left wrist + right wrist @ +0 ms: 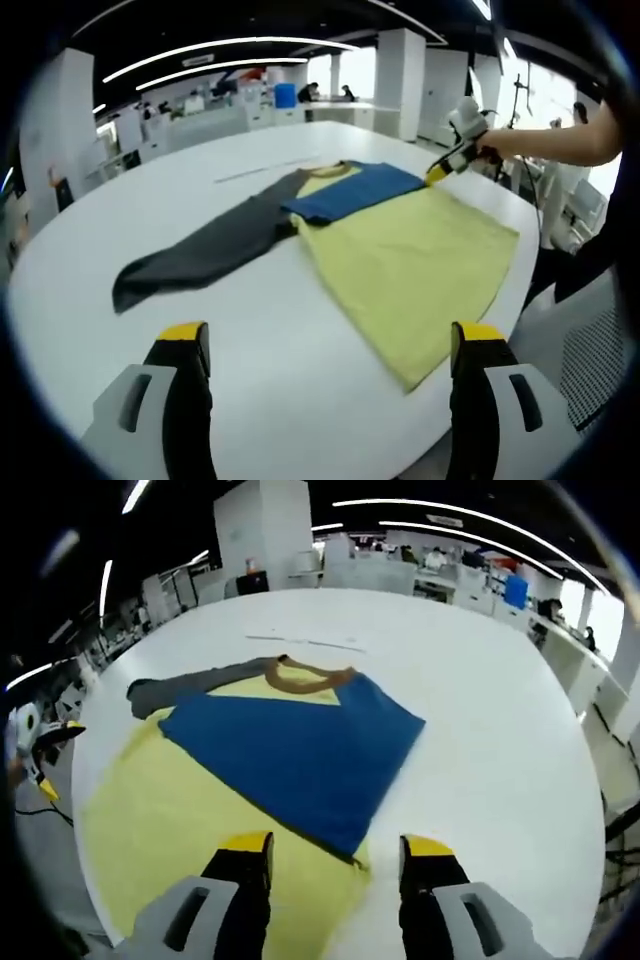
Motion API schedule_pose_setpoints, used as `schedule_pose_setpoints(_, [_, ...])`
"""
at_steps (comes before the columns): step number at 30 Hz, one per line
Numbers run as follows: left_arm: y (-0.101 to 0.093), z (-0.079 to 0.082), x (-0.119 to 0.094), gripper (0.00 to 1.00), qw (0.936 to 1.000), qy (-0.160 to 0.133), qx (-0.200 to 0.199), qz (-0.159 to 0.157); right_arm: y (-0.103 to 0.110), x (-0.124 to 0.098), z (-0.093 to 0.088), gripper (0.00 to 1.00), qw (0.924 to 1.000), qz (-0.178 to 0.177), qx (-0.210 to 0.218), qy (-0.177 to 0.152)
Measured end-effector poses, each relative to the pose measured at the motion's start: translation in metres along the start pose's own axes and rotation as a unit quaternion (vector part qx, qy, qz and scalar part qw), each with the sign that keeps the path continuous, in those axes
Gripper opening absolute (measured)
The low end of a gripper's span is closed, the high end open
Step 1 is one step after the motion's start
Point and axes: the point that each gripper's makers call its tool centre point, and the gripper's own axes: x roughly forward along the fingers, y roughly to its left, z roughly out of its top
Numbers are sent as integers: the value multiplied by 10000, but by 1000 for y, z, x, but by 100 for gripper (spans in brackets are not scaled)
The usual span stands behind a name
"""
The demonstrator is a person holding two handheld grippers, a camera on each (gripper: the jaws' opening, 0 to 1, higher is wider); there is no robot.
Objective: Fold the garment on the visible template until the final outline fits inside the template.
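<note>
The garment lies flat on the white round table: a yellow body, a dark grey sleeve stretched out to the left, and a blue sleeve folded across the chest. My left gripper is open, low over bare table in front of the yellow hem. A person's arm holds my right gripper at the garment's far right corner. In the right gripper view, the right gripper stands open just above the tip of the blue sleeve, with the yellow body to its left.
A thin pale strip lies on the table beyond the collar. The table's edge runs close to the yellow hem on the right. My left gripper shows at the left edge. Desks and pillars stand far behind.
</note>
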Motion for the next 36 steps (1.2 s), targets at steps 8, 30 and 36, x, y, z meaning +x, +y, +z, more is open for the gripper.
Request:
schedule_pose_setpoints(8, [2, 1, -1, 97, 10000, -20, -10, 16, 33, -16, 21, 84, 9964, 523, -482, -464])
schedule_pose_setpoints(30, [48, 0, -9, 99, 9976, -124, -318, 596, 108, -68, 22, 99, 9804, 1339, -812, -1199])
schedule_pose_setpoints(36, [75, 4, -16, 97, 9943, -200, -473, 938, 123, -76, 13, 99, 9771, 1448, -1032, -1166])
